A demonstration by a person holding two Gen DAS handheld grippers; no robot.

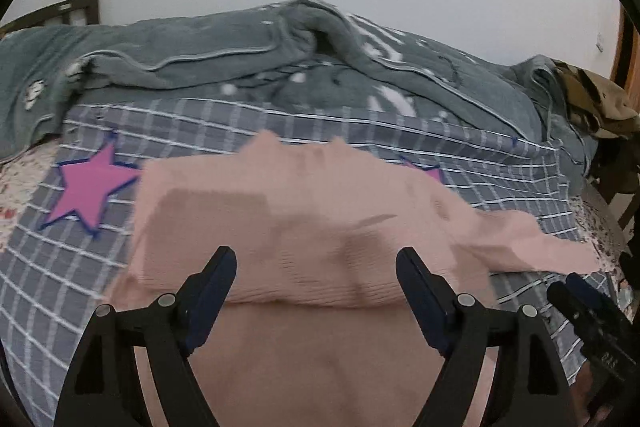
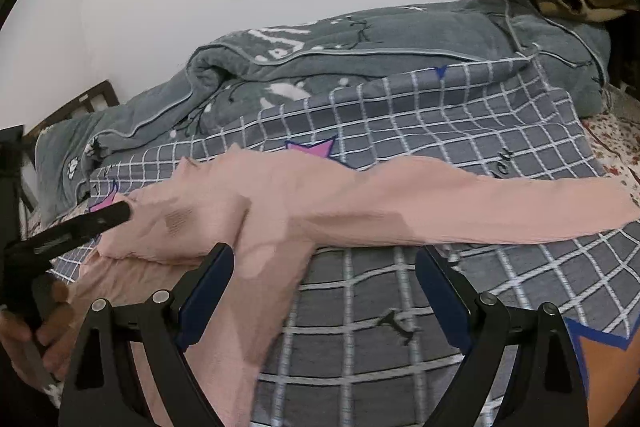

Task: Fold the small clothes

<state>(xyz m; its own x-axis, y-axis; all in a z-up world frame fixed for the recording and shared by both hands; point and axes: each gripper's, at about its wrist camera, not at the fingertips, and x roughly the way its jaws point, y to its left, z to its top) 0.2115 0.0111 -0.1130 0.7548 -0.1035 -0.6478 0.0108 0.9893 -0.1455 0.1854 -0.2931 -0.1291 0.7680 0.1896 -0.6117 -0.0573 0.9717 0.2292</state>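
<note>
The pink garment (image 1: pixel 320 227) is left lying on the bed just ahead of the released left gripper (image 1: pixel 316 263), while the right gripper (image 2: pixel 324 267), also released, is held over its sleeve, probably to fold it inward.

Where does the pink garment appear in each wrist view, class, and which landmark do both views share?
Left wrist view: pink garment fills the lower centre, spreading rightward.
Right wrist view: it stretches from lower left across to the right edge.
Shared landmark: the grey checked sheet underneath, with pink stars.
</note>
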